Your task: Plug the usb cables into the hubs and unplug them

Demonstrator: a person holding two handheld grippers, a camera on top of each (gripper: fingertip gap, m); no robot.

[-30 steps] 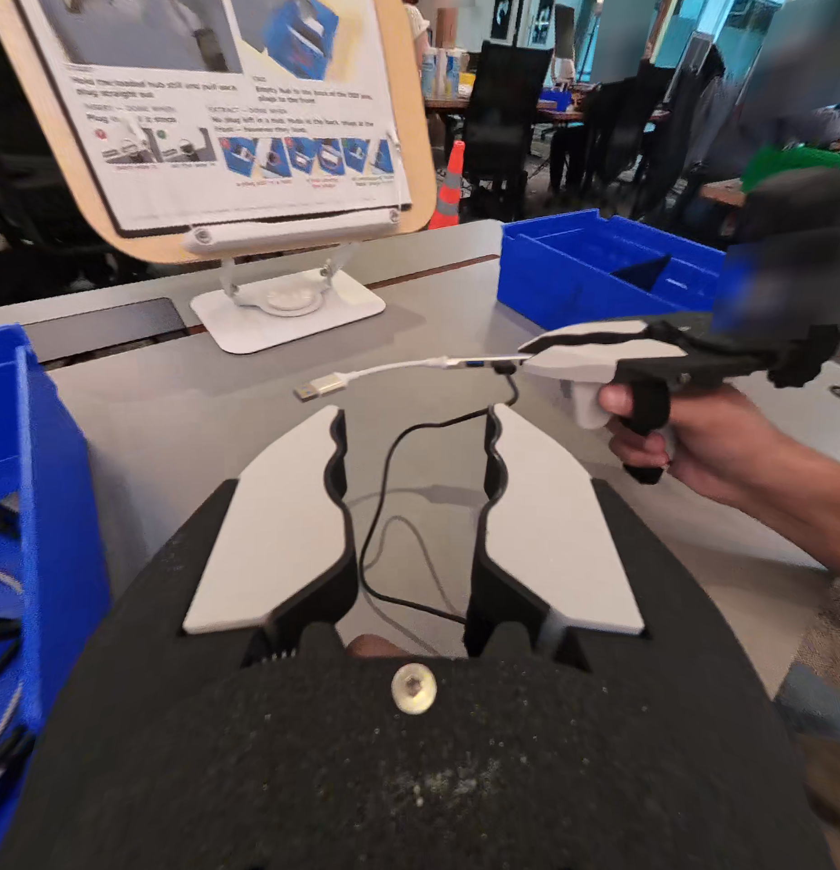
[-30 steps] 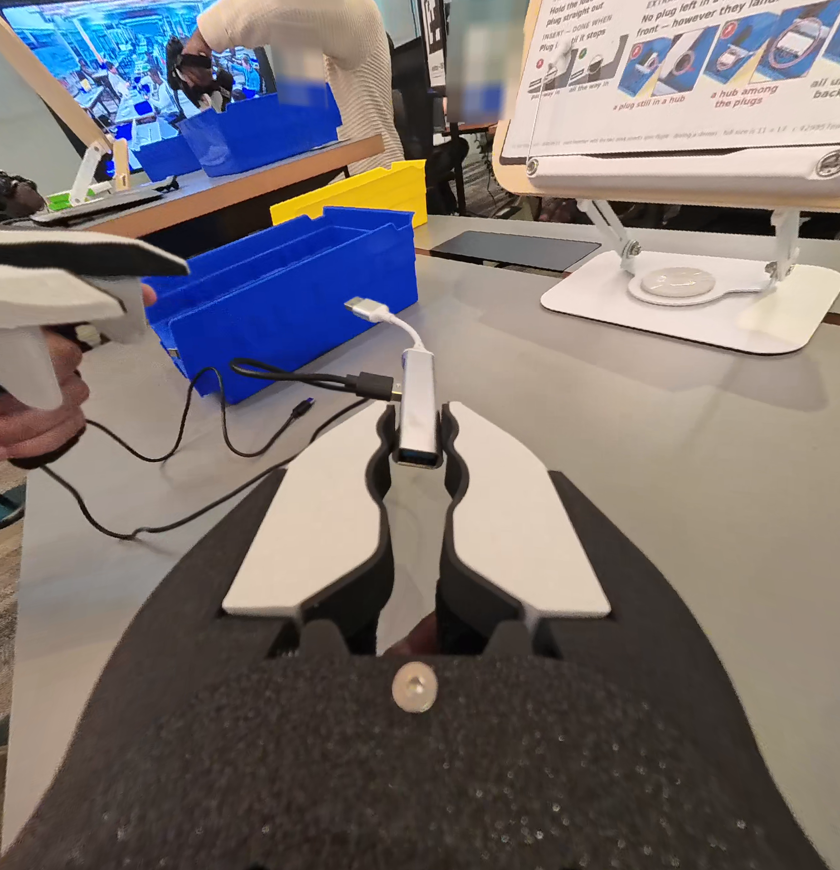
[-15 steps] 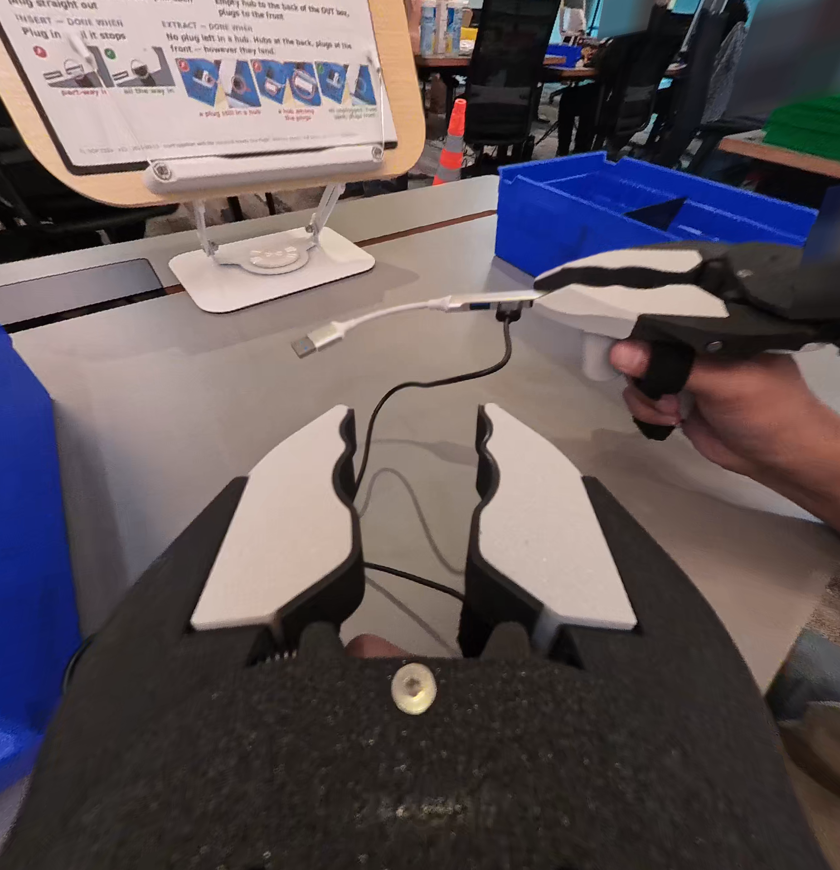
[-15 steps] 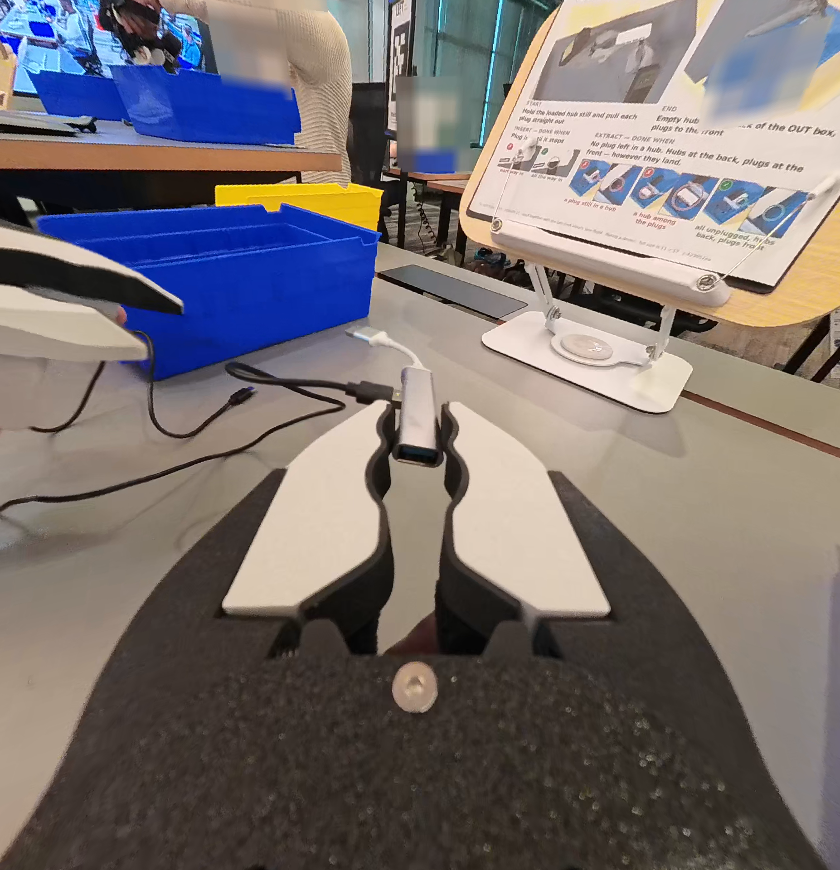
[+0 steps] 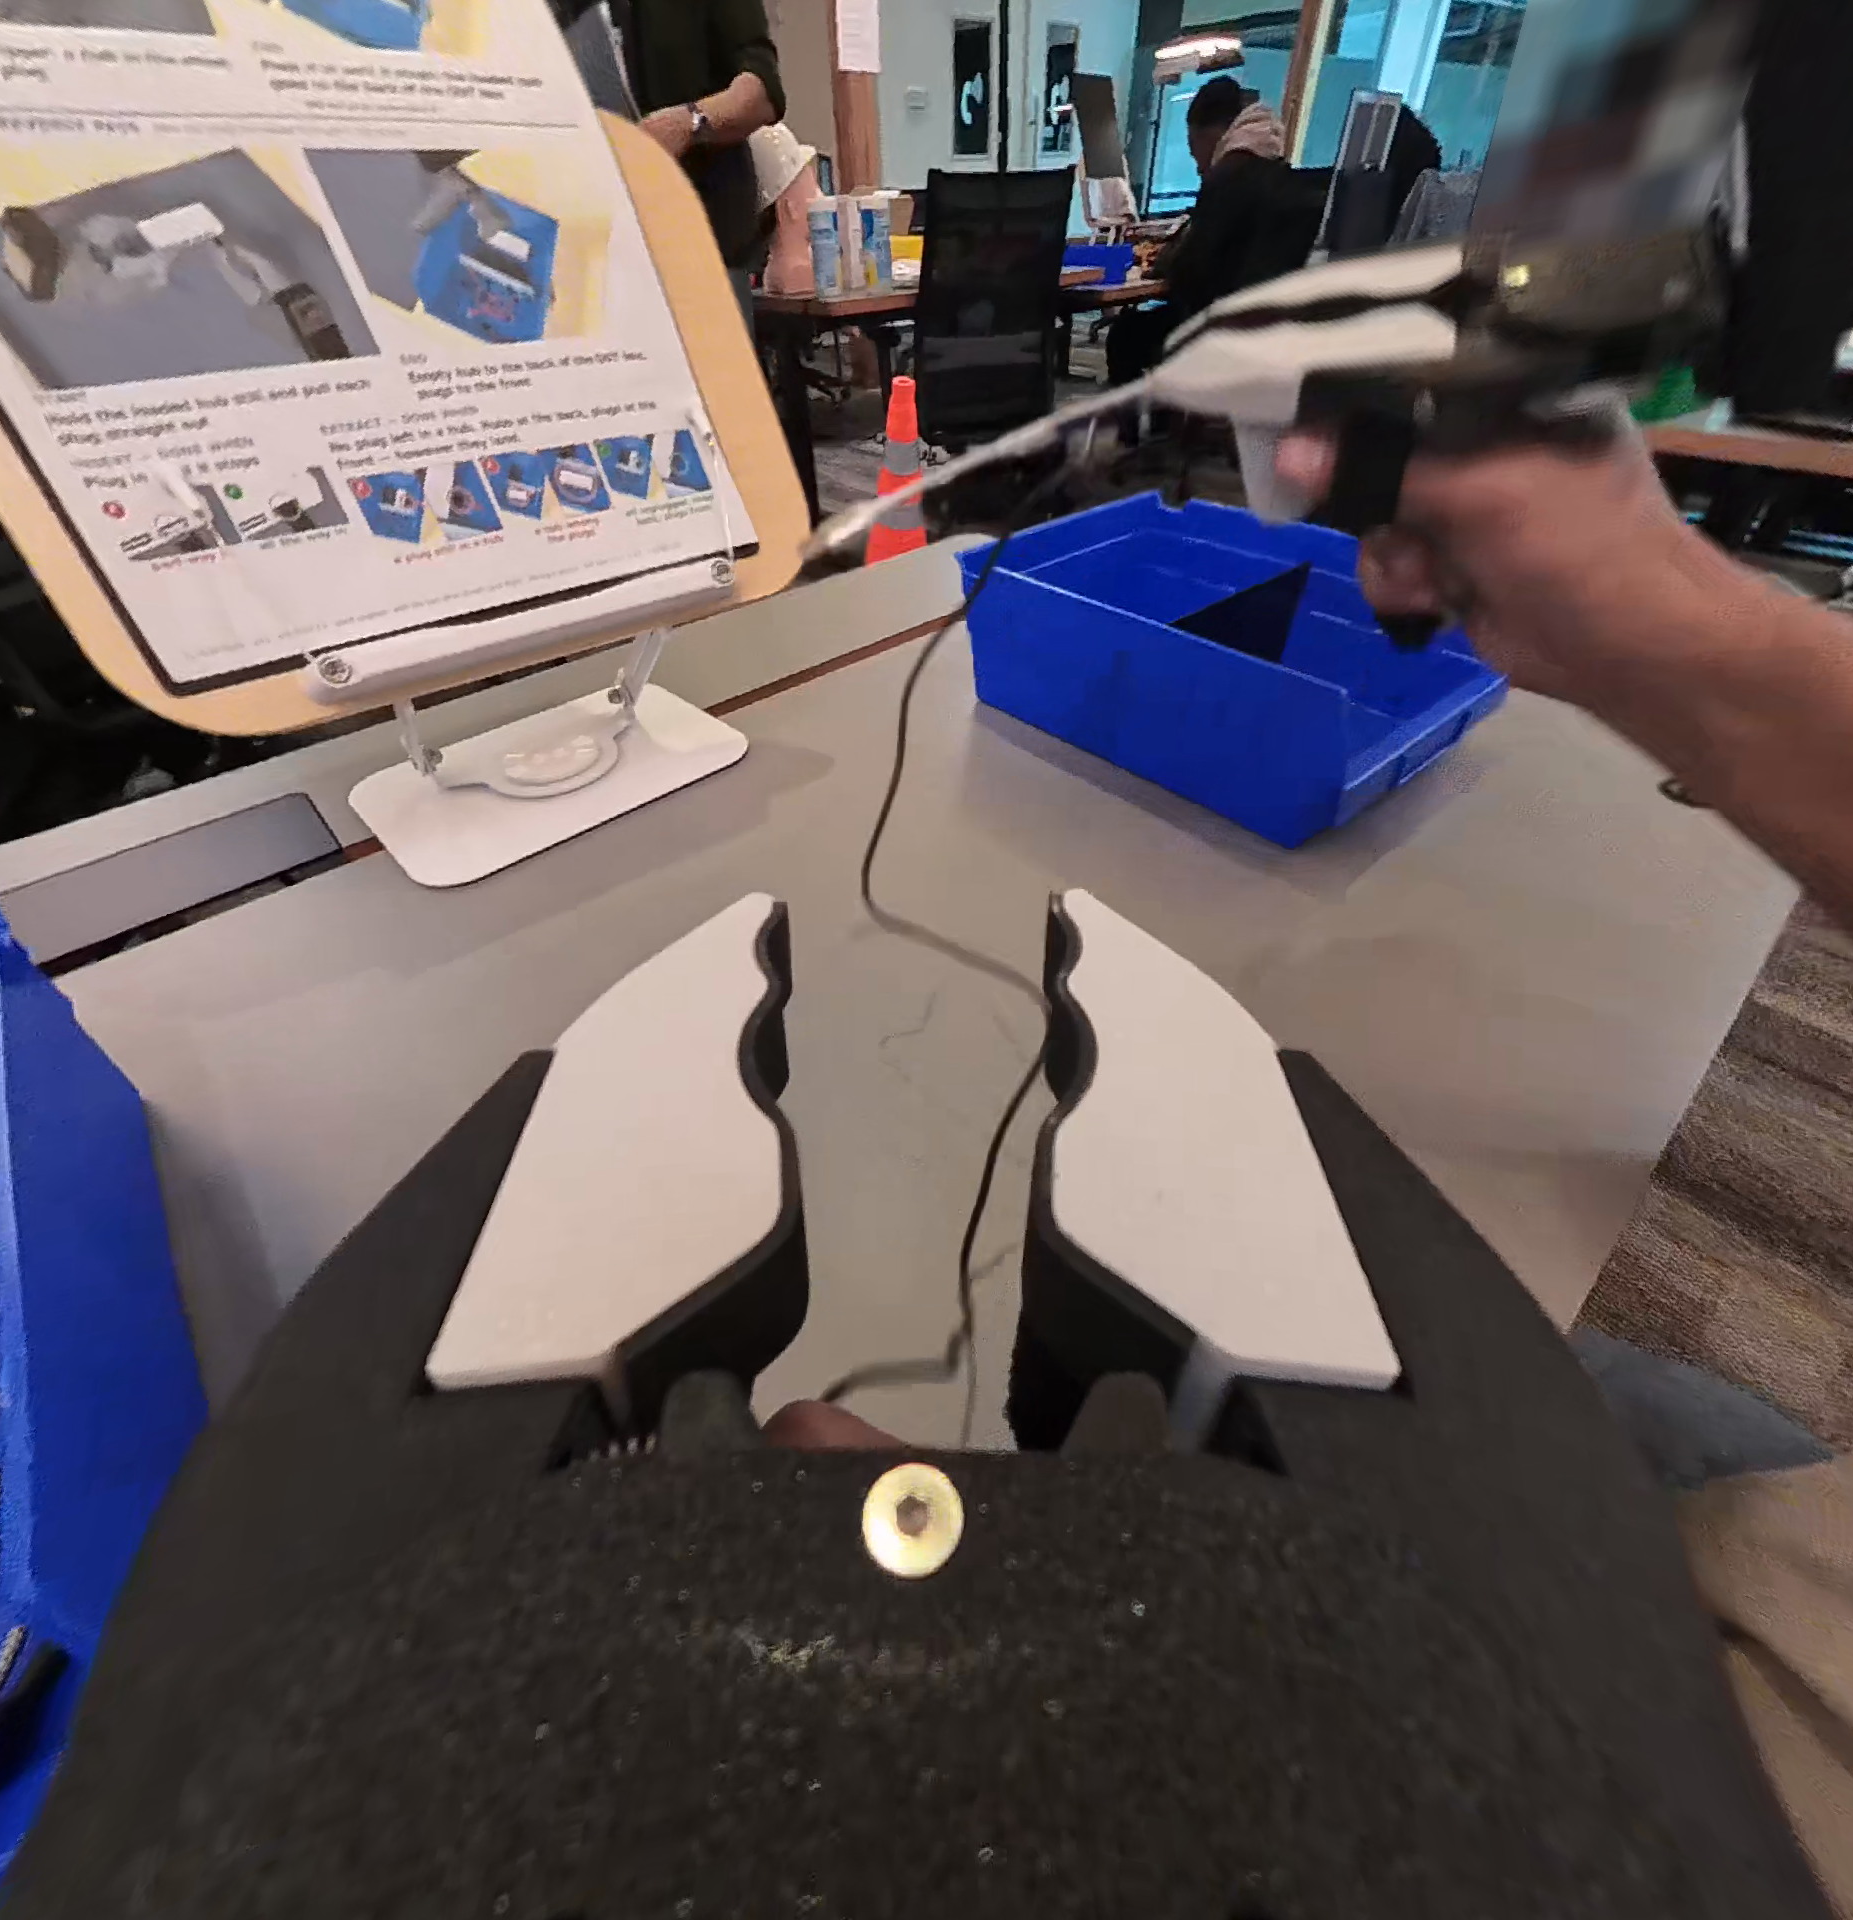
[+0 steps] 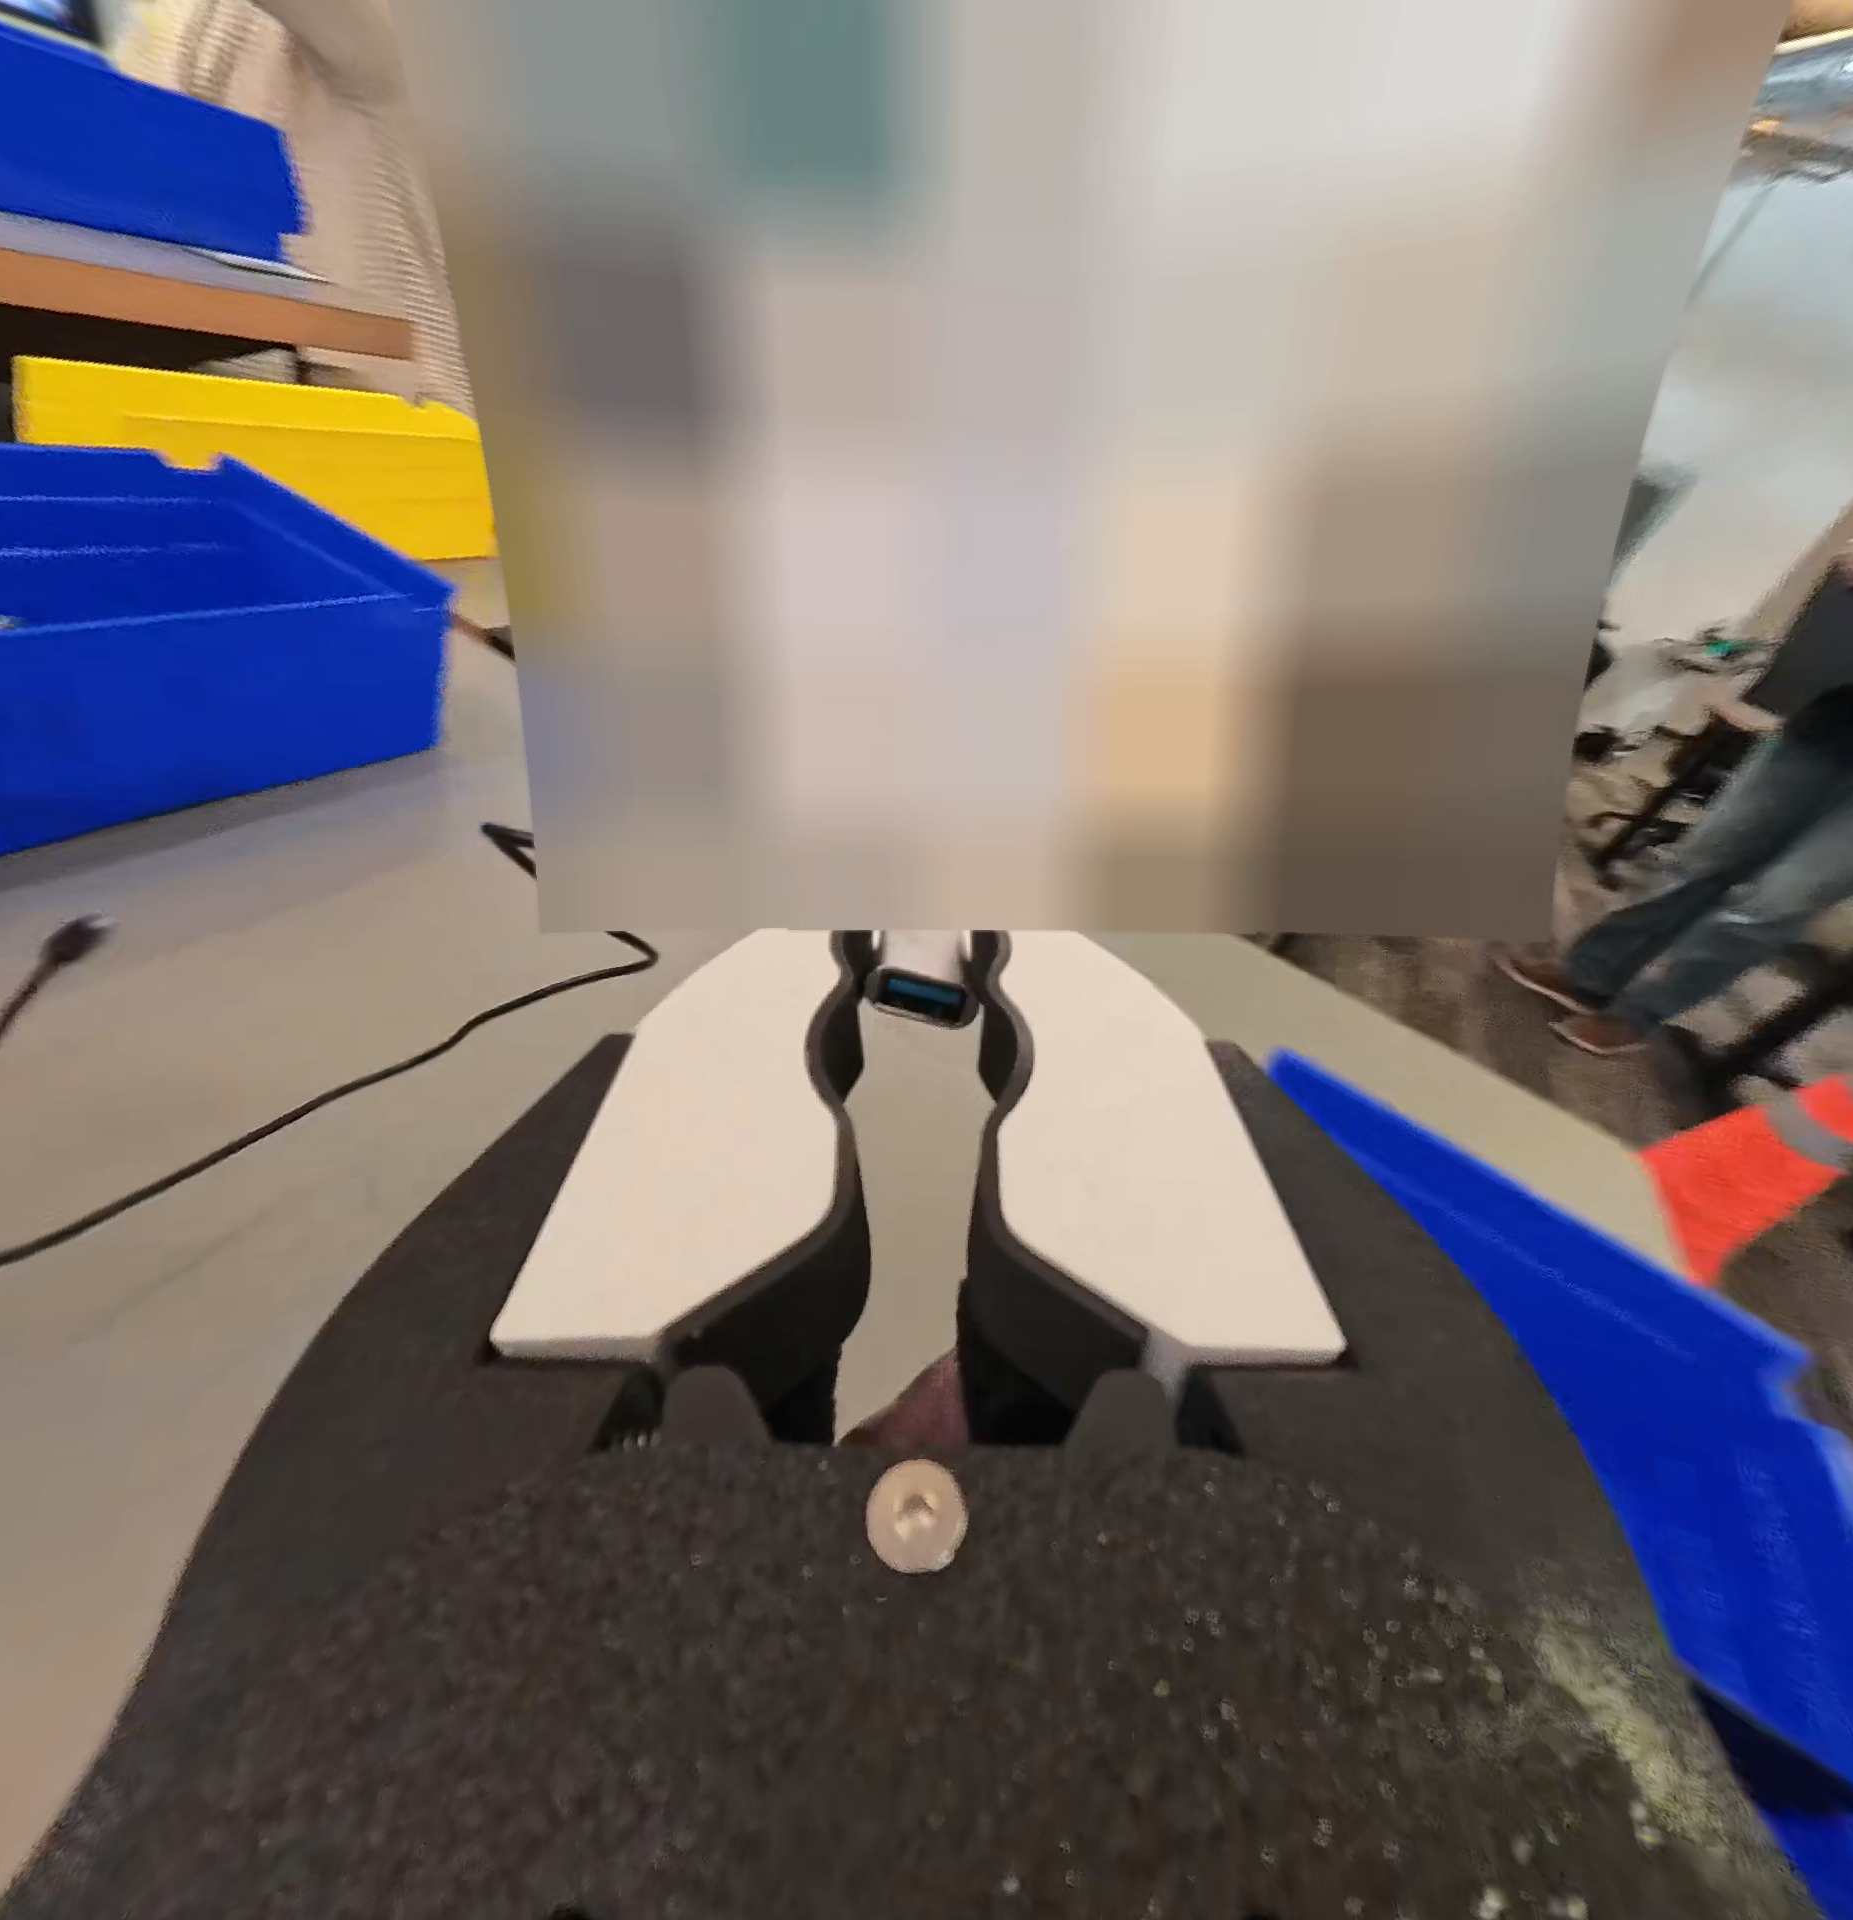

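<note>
My right gripper (image 6: 920, 966) is shut on a silver USB hub (image 6: 920, 992), whose blue port faces the camera; a mosaic patch hides its far end. In the left wrist view the right gripper (image 5: 1317, 332) holds the hub (image 5: 1005, 457) high above the table, motion-blurred. A black cable (image 5: 891, 810) hangs from the hub down to the table and passes between the fingers of my left gripper (image 5: 914, 935). The left gripper is open and empty above the grey table (image 5: 1317, 987). The cable's loose plug (image 6: 75, 935) lies on the table.
A blue divided bin (image 5: 1213, 665) stands at the right back. An instruction board on a white stand (image 5: 548, 769) is at the left back. Another blue bin (image 5: 49, 1247) sits at the left edge. In the right wrist view are a blue bin (image 6: 174, 665), a yellow bin (image 6: 257, 447) and an orange cone (image 6: 1753, 1164). The left gripper's tips are roughly 25 centimeters from the right gripper's.
My right gripper has lifted the hub well above the table and swung right, pulling the black cable up with it. My left gripper has stayed open and tilted upward.
</note>
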